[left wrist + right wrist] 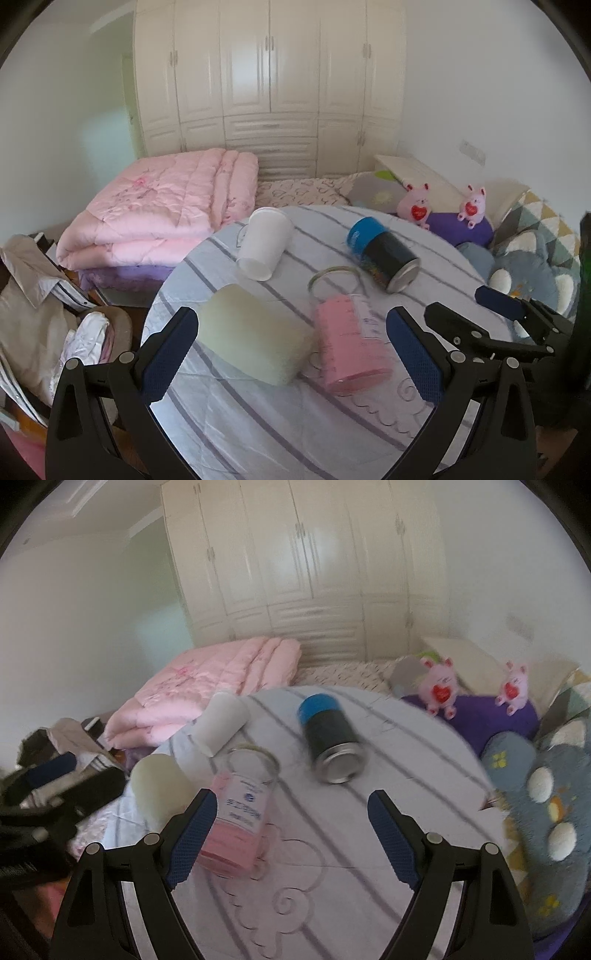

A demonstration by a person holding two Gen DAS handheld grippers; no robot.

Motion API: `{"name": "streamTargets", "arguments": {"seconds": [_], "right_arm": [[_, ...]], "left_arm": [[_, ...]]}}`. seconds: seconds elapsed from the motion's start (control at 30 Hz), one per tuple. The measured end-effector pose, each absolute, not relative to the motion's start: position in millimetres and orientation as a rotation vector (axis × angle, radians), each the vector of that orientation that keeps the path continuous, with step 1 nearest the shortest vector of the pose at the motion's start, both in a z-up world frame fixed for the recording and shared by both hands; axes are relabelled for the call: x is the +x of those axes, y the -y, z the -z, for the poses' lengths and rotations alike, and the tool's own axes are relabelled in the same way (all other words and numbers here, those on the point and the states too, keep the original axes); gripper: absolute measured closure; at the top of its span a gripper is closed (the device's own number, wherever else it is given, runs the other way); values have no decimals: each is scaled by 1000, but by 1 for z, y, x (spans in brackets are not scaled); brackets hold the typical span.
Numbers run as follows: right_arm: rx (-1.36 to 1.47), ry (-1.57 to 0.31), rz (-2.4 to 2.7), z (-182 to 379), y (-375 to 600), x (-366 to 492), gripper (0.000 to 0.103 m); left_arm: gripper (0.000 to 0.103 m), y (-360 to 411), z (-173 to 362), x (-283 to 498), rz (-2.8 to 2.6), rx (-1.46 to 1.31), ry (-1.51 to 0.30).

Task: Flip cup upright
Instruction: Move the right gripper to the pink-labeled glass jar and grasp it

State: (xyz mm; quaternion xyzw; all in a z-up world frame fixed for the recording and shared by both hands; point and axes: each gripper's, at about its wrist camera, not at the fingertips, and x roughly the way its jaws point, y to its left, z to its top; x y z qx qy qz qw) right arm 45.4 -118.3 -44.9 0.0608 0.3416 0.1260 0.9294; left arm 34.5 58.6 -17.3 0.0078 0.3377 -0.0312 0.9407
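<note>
Several cups lie on their sides on a round table with a striped cloth [258,424]. A frosted pale cup [255,336] lies nearest my open left gripper [295,339], between its fingers in that view. Beside it lies a clear cup with a pink base [349,339]. A white paper cup [264,243] lies farther back. A black can with a blue cap [384,254] lies at the back right. My right gripper [291,834] is open and empty above the table, with the pink-based cup [240,823] at its left finger and the can [332,738] ahead.
A folded pink quilt [159,214] lies on the bed behind the table. Two pink plush toys [417,203] and cushions [524,266] sit to the right. Clothes and bags [44,314] pile up at the left. White wardrobes [269,74] stand at the back.
</note>
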Motion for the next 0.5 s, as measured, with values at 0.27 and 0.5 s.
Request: {"name": "streamTargets", "arguments": {"seconds": [0.27, 0.5], "right_arm": [[218, -869, -282, 71, 94, 85, 18], [310, -1010, -297, 100, 75, 120, 18]], "left_arm": [[0, -80, 28, 65, 69, 0, -739], [0, -97, 43, 88, 60, 19, -753]]}}
